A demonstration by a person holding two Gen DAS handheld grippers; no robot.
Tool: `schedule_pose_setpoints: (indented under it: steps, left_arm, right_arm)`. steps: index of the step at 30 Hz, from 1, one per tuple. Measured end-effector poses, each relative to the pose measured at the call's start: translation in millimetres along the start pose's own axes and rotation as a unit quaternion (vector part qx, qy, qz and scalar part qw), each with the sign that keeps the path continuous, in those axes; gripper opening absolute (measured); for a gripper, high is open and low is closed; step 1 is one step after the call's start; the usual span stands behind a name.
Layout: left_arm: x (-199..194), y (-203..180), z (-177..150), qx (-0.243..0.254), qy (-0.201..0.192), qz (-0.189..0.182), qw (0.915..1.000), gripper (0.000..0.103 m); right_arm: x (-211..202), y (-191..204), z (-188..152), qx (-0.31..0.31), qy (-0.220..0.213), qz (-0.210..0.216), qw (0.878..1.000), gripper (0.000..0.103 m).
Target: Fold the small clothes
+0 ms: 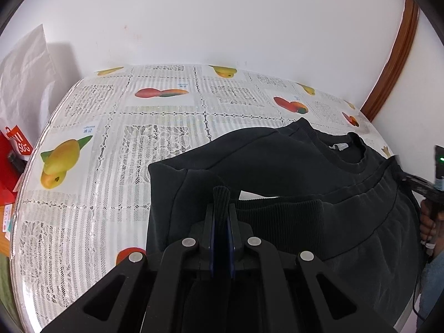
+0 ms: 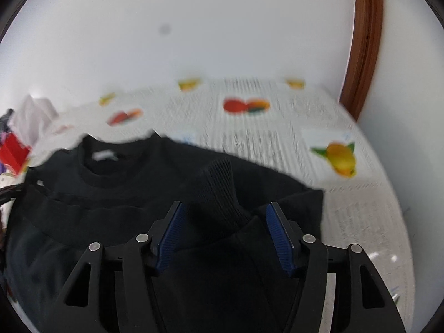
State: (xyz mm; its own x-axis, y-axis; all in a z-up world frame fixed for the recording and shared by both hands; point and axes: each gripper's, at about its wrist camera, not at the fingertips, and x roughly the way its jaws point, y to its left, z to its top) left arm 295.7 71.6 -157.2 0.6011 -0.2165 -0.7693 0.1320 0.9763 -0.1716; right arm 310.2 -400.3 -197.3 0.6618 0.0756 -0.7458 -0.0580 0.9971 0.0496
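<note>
Slippage is the main worry: the black sweatshirt [image 1: 277, 161] lies partly folded toward the right-hand end of the worktop [image 1: 111, 144], and only one of its two ribbed cuffs is really held. The left gripper [image 1: 221, 222] has its jaws pinched nearly together on a ribbed cuff [image 1: 221, 194], which stands up between the blue pads. If that hand lifts or pulls sideways alone, the sleeve will likely drag the body of the garment and skew the fold already laid across the chest, where the hem band runs just below the neckline [image 1: 344, 152].

On the other side, the right gripper [image 2: 224, 233] has its jaws standing partly apart, with the other ribbed cuff [image 2: 219, 194] rising between the blue pads but not pressed by either; a gap shows on both sides. A closing stroke made too high, I judge, would catch only the cuff's tip, and the knit could slide out once tension comes on. Closing too deep might gather the layer beneath as well and lift two layers together. The right wrist view is smeared, so how much cloth sits under that cuff I cannot tell.

The glossy fruit-print cloth over the worktop looks slick, so the sweatshirt may slide toward the near edge under an uneven pull.
</note>
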Motion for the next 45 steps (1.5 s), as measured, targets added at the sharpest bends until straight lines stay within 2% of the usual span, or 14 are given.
schedule_pose_setpoints:
  steps: [1,3,5,7,12,20,22,27,29,31,35,39,42,45]
  left_arm:
    - [-1.0,0.1,-0.4,0.000,-0.004,0.001,1.0000,0.007]
    - [-6.8,2.5,-1.8,-0.005,-0.022,-0.003,0.9997,0.007]
    - [-11.9,6.1,-2.5,-0.013,-0.034,-0.011,0.9993,0.007]
    - [-11.2,6.9,-2.7,-0.016,-0.031,-0.010,0.9994,0.007]
    - [-6.8,-2.2,-2.4,-0.002,-0.020,0.006,0.9998,0.008]
    - [-26.6,-9.8,-10.7,0.007,-0.029,0.040,0.9988,0.010]
    - [-33.6,-10.1,-13.5,0.007,-0.031,0.041,0.9987,0.014]
    - [-56.6,-7.3,-27.7,-0.004,-0.030,0.036,0.9989,0.032]
    - [-66.6,-5.3,-35.9,-0.007,-0.030,0.033,0.9990,0.051]
    - [-79.0,-1.9,-45.9,-0.013,-0.034,0.027,0.9990,0.062]
    - [-107.0,12.3,-73.0,-0.029,-0.038,0.032,0.9984,0.065]
    - [-128.8,25.6,-96.3,-0.044,-0.044,0.043,0.9972,0.065]
    - [-141.6,33.0,-110.6,-0.049,-0.042,0.038,0.9972,0.065]
    - [-151.5,39.0,-121.5,-0.055,-0.037,0.046,0.9967,0.065]
  right_arm:
    - [6.7,0.9,0.9,-0.002,0.010,-0.010,1.000,0.034]
    - [0.8,2.5,2.7,-0.016,-0.009,0.002,1.000,0.017]
    - [-26.1,-4.7,3.0,-0.016,-0.077,0.022,0.997,0.017]
    - [-39.5,-20.5,1.7,0.018,-0.107,0.026,0.994,0.017]
    - [5.9,-15.7,-3.2,0.004,-0.013,-0.045,0.999,0.018]
    - [-39.2,8.9,-7.4,-0.006,-0.029,-0.104,0.994,0.025]
    - [-56.3,15.0,-12.6,0.006,-0.035,-0.090,0.995,0.026]
    - [-84.5,57.4,-25.6,-0.009,-0.046,-0.062,0.997,0.048]
    - [-92.8,81.5,-31.9,-0.023,-0.048,-0.047,0.997,0.053]
    - [-101.0,107.0,-39.0,-0.028,-0.052,-0.025,0.998,0.056]
    - [-112.4,158.4,-53.3,-0.037,-0.052,0.012,0.998,0.060]
    - [-122.4,209.0,-71.4,-0.061,-0.054,0.023,0.996,0.064]
    - [-126.2,244.2,-86.6,-0.077,-0.044,0.032,0.996,0.064]
    - [-137.3,278.5,-107.9,-0.084,-0.036,0.066,0.994,0.064]
